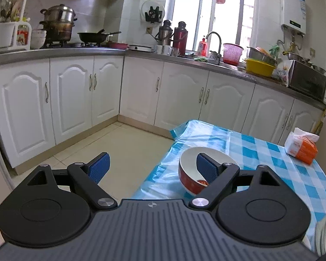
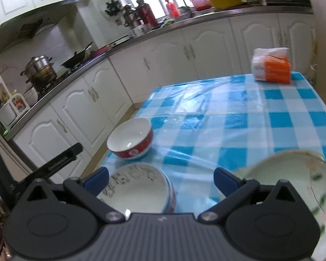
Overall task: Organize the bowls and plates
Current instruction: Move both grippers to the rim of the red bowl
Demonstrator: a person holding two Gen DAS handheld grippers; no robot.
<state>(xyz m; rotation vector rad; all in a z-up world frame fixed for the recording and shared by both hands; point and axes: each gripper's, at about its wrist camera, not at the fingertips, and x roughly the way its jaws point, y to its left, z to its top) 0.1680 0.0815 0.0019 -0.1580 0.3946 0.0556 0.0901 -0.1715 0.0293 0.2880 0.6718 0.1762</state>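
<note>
A red bowl with a white inside (image 1: 190, 169) (image 2: 130, 139) stands near the left edge of the table with the blue checked cloth (image 2: 239, 119). My left gripper (image 1: 152, 169) is open, its right finger (image 1: 207, 169) in front of the bowl and its left finger off the table's edge. My right gripper (image 2: 160, 180) is open and empty above a white patterned bowl with a pink and blue outside (image 2: 141, 189). A white plate with a floral print (image 2: 293, 178) lies at the right, blurred.
An orange and white tissue pack (image 2: 271, 65) (image 1: 302, 145) lies at the table's far right. White cabinets (image 1: 76, 91) and a cluttered counter (image 1: 184, 56) run behind. Tiled floor (image 1: 119, 143) lies to the table's left. The left gripper's body (image 2: 56, 165) shows at the left.
</note>
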